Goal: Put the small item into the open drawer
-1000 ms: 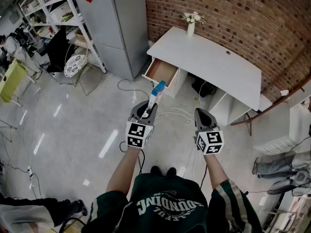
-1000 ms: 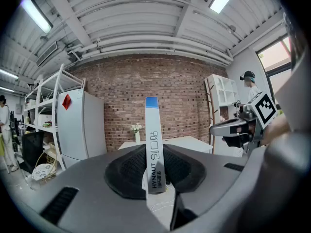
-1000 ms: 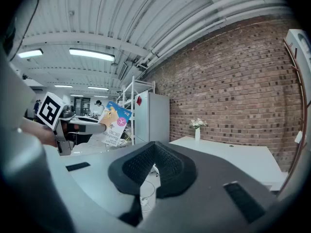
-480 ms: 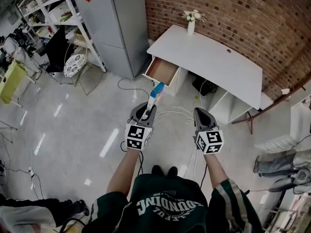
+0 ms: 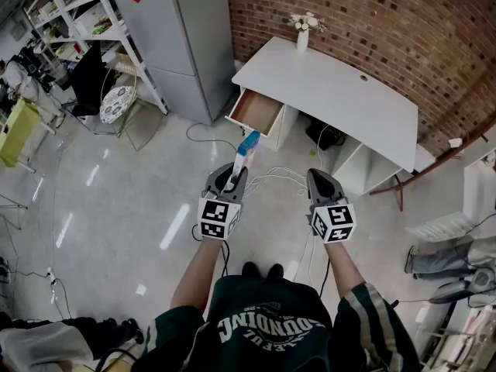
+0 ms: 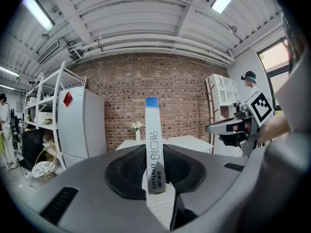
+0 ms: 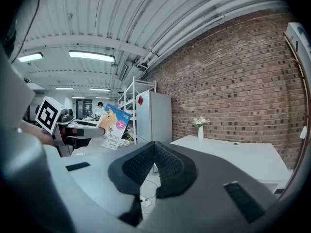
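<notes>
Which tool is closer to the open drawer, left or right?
Left. In the head view the left tool, shut on the small box, is short of the open drawer but nearly in line with it; the right tool, shut and empty, is farther off to the drawer's right.

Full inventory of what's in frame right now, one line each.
desk: 1, white, against the brick wall
drawer: 1, wood-lined, pulled open at the desk's left end
vase of flowers: 1, white, on the desk's back corner
fridge: 1, grey, left of the desk
shelving: 1 unit, white, far left
cables: several, white, on the floor before the desk
box: 1, white with blue end, in the left gripper
left gripper: shut on the box
right gripper: shut, empty
</notes>
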{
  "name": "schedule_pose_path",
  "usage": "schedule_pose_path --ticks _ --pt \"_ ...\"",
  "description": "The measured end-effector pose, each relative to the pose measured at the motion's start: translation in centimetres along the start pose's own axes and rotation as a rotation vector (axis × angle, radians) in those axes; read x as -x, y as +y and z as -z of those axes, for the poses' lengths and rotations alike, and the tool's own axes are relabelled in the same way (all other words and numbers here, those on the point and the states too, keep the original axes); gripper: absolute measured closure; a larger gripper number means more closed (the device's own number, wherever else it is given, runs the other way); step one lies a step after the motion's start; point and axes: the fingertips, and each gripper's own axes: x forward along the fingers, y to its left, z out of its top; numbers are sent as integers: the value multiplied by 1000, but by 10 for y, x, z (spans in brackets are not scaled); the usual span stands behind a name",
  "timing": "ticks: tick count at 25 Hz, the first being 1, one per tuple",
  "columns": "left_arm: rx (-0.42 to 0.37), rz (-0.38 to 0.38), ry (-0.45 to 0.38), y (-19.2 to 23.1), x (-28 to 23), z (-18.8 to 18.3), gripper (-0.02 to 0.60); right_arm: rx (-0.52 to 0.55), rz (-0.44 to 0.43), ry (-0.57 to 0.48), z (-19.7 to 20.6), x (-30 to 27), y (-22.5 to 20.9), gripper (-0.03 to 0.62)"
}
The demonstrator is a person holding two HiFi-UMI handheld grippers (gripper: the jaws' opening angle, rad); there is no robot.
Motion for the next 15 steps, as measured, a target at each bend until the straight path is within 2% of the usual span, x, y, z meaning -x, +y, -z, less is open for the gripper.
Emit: schedule_pose_path --ticks 15 --pt "5 -24 14 -22 -13 1 485 -21 -36 9 9 7 -19 569"
